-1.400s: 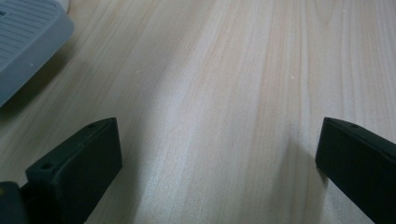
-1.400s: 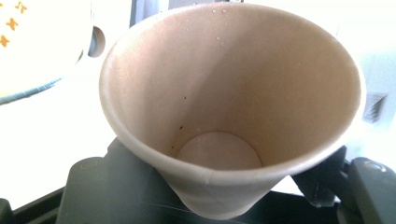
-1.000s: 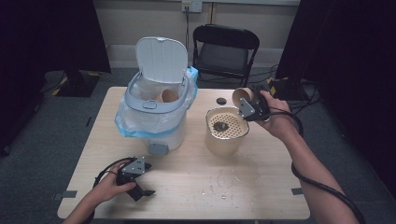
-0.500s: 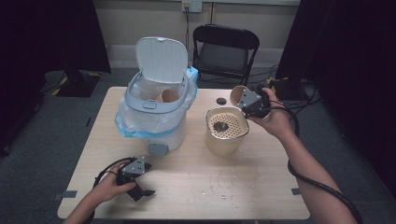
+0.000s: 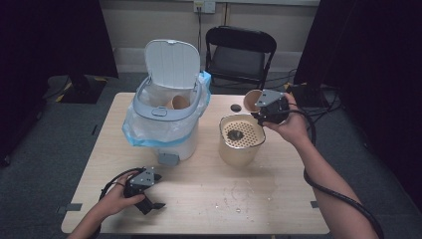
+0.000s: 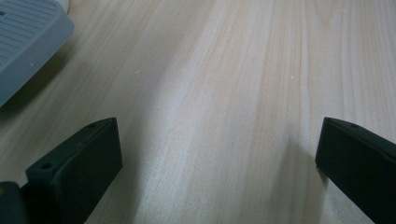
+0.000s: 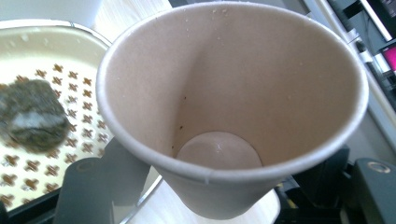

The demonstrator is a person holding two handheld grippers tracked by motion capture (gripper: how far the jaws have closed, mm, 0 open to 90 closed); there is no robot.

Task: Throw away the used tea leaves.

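My right gripper (image 5: 259,108) is shut on an empty brown paper cup (image 5: 251,99), held tilted just above the far right rim of a beige strainer pot (image 5: 239,155). In the right gripper view the cup (image 7: 233,93) opens toward the camera, its inside bare apart from a few specks, and my right gripper (image 7: 210,186) clamps its lower wall. A dark wet lump (image 7: 30,116) lies on the strainer's perforated insert (image 5: 235,134). My left gripper (image 5: 152,204) rests on the table near the front left edge, open. Between its jaws in the left gripper view (image 6: 217,154) is bare wood.
A white pedal bin (image 5: 164,139) with a blue liner and raised lid (image 5: 171,62) stands at the back left, another paper cup (image 5: 176,103) inside it. Its grey pedal (image 6: 28,42) lies near my left gripper. A small black disc (image 5: 235,107), water drops (image 5: 239,191), a black chair (image 5: 239,55).
My right hand has drifted slightly left with the cup, toward the strainer pot. The left hand has stayed where it was.
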